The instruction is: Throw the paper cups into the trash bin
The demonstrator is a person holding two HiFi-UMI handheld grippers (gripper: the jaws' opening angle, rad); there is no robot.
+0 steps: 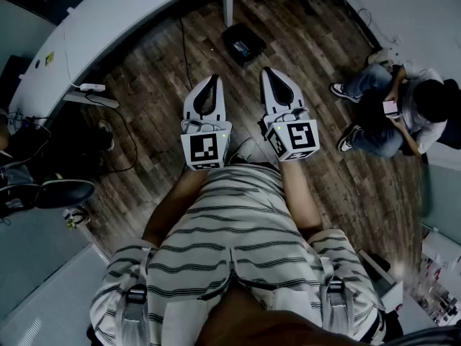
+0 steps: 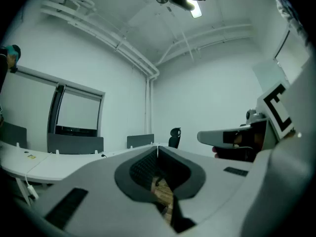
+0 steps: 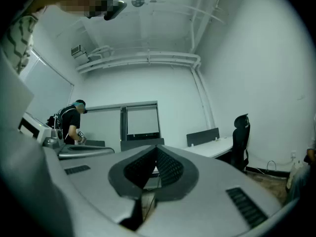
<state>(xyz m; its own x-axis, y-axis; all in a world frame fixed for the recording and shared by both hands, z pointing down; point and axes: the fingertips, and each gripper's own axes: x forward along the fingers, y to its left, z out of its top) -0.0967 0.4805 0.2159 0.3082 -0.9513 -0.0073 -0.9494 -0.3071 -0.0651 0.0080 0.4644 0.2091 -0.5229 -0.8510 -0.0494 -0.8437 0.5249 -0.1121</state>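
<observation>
Overhead first: in the head view the left hand-held gripper and the right hand-held gripper are held side by side and level over the wooden floor, in front of a striped shirt. Both pairs of jaws are seen drawn together to a point, with nothing between them. A white table is noted at upper left, a black box on the floor just beyond the jaw tips, and a seated person at far right. In the left gripper view the left hand-held gripper is recorded closed, tips touching and empty; a long table and an office chair are seen against the far wall. In the right gripper view the right hand-held gripper is likewise closed on nothing; a standing person is seen at left and a black chair beside a table at right. Where the paper cups and the trash bin lie cannot be told from these views.
</observation>
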